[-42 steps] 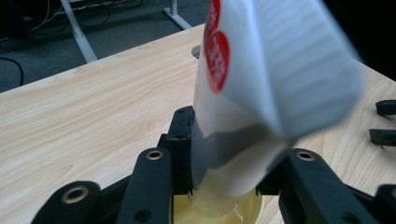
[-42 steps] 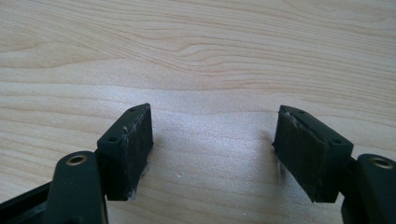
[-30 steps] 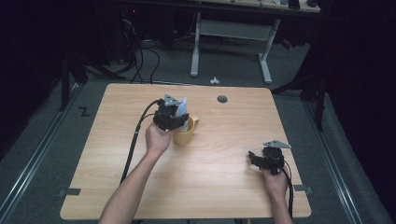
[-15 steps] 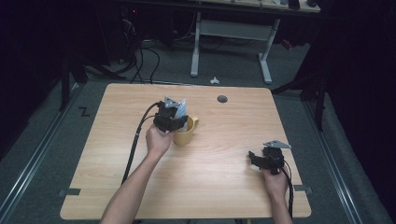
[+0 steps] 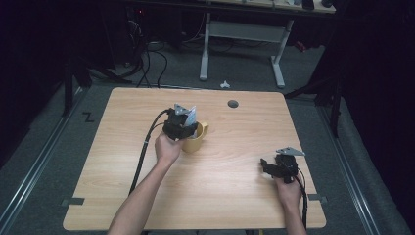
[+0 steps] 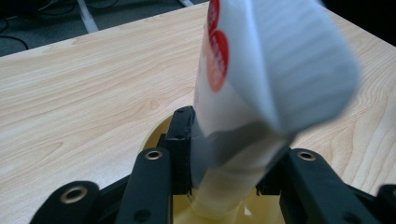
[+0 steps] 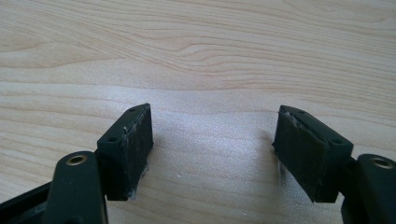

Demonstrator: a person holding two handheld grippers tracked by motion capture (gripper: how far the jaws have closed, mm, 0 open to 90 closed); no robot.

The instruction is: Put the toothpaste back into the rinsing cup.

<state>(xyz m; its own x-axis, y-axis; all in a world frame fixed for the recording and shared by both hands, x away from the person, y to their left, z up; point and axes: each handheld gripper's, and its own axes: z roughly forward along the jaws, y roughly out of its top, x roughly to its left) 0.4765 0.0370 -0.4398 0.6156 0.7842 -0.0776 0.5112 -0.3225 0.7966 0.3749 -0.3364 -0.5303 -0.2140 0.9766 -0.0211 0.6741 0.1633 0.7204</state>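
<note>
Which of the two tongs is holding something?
The left tongs: they clamp a white tube over the yellow mug. The right tongs stand open above the bare table, with nothing between them.

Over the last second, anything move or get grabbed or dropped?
No visible change. The left claw stays clamped on the white tube, its lower end in the yellow mug. The right claw stays open over bare table near the front right corner.

No legible text; white tube (image 6: 252,84) bears red round marks, lettering too blurred to read
</note>
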